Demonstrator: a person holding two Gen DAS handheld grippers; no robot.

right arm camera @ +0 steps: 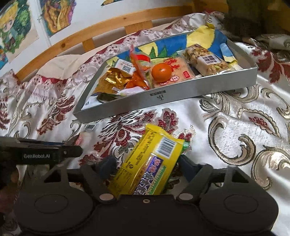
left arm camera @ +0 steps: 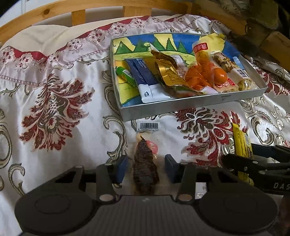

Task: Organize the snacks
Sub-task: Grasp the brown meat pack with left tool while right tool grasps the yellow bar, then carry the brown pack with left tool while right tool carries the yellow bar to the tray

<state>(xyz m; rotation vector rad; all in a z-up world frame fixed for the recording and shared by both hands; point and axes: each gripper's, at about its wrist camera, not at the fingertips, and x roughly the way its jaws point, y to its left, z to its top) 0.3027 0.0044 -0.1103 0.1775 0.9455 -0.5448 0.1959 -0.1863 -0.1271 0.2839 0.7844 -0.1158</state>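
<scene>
A grey metal tray (left arm camera: 181, 106) with a painted bottom lies on the bed and holds several snacks: blue sachets (left arm camera: 145, 76), a gold pouch (left arm camera: 168, 72), orange sweets (left arm camera: 203, 76) and a nut bar (left arm camera: 228, 67). It also shows in the right wrist view (right arm camera: 163, 98). My left gripper (left arm camera: 146, 168) is open, its jaws on either side of a clear packet of brown dried snack (left arm camera: 145, 170) lying on the cloth. My right gripper (right arm camera: 146, 163) is shut on a yellow snack packet (right arm camera: 148, 159), held above the cloth just in front of the tray; the packet also shows in the left wrist view (left arm camera: 242, 143).
The bed has a white satin cover with red and gold flowers (left arm camera: 54, 112). A wooden headboard (left arm camera: 81, 10) runs behind the tray. Drawings hang on the wall (right arm camera: 14, 23). A dark furry thing (right arm camera: 253, 16) lies at the far right.
</scene>
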